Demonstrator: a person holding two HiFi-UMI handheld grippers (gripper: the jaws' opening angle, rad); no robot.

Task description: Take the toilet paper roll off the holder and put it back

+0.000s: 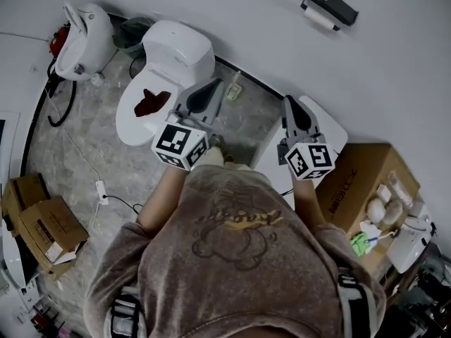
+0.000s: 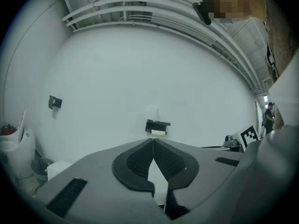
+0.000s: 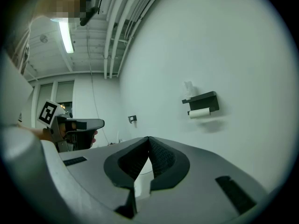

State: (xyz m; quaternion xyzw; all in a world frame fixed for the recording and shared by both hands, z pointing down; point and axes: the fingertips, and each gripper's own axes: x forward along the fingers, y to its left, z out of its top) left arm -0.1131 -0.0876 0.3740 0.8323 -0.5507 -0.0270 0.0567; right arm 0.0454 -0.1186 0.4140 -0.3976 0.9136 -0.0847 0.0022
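On the wall ahead, the toilet paper roll (image 3: 200,112) hangs under its black holder (image 3: 202,101), with bare wall on every side. My left gripper (image 2: 153,140) and right gripper (image 3: 148,138) are held well short of it, jaws fully closed, nothing between them. The toilet (image 1: 169,62) stands low to my left.

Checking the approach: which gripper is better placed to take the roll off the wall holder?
Right, probably: the roll and holder sit nearer the right gripper than the left gripper in the head view. Both are shut.
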